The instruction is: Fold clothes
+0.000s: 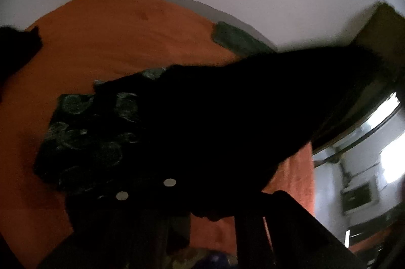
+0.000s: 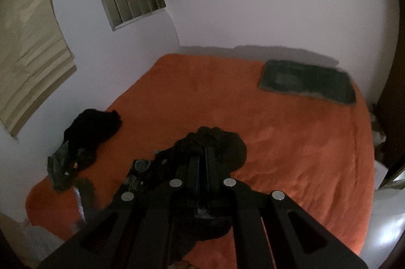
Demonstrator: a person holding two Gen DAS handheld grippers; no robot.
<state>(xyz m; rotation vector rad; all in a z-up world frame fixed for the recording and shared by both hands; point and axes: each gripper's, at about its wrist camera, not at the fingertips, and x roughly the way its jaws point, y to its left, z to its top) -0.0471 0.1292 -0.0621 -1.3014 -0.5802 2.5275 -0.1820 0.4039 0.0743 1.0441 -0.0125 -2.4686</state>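
The orange bed fills the middle of the right wrist view and is bounded by pale walls at the top and left of the frame. A wide stretch of bare cover is seen across the centre and right of the frame, up to the bed's curved right edge. A green mat lies flat at the upper right of the bed, well apart from everything else. The black garment is bunched at the lower centre, and the right claw is seen closed tight on its folds, the fingers nearly together. A second heap of dark clothes lies at the left edge of the bed, near the wall. In the left wrist view, the black garment is draped across the centre and covers the left claw, so whether it is apart or together cannot be told. A dark patterned cloth is spread at the centre left.
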